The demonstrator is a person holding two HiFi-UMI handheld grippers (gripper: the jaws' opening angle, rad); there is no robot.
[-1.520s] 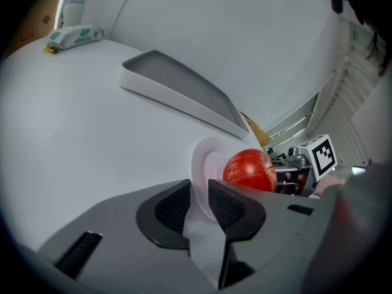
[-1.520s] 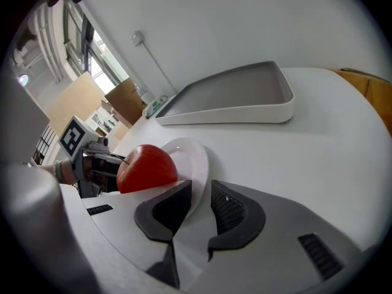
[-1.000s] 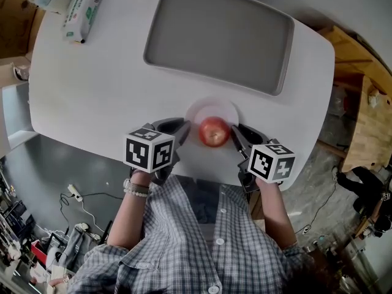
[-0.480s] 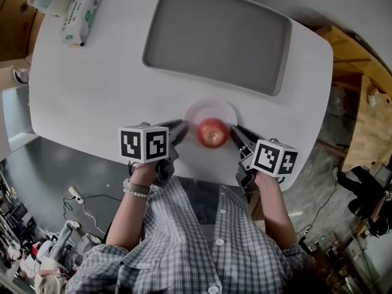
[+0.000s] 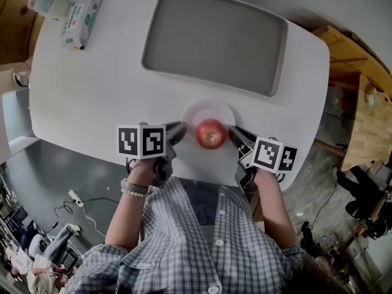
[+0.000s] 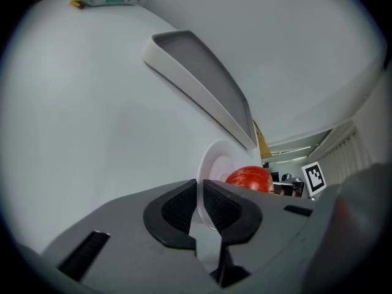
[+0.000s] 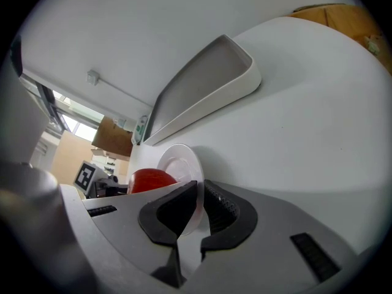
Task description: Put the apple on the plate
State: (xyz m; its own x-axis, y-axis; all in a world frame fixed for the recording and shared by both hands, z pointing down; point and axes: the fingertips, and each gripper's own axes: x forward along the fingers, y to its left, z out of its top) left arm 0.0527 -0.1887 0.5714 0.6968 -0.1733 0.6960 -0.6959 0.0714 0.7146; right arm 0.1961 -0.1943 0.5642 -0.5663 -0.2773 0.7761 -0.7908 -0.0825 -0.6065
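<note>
A red apple (image 5: 211, 133) sits on a small white plate (image 5: 208, 110) near the table's front edge. My left gripper (image 5: 179, 130) is at the plate's left rim and my right gripper (image 5: 234, 133) at its right rim. In the left gripper view the plate (image 6: 211, 161) stands on edge between the pads, the left gripper (image 6: 200, 192) jaws are closing on it, and the apple (image 6: 250, 177) shows just beyond. In the right gripper view the right gripper (image 7: 200, 195) is shut on the plate (image 7: 180, 161) rim, with the apple (image 7: 150, 179) behind it.
A large grey tray (image 5: 214, 38) lies on the white table (image 5: 92, 84) behind the plate. A pack of wipes (image 5: 81, 17) and a bottle (image 5: 43, 3) sit at the far left corner. The table's front edge runs just under both grippers.
Both grippers have rolled about their own lines without shifting. The left jaws have narrowed onto the plate's rim. Apple and plate stay put.
</note>
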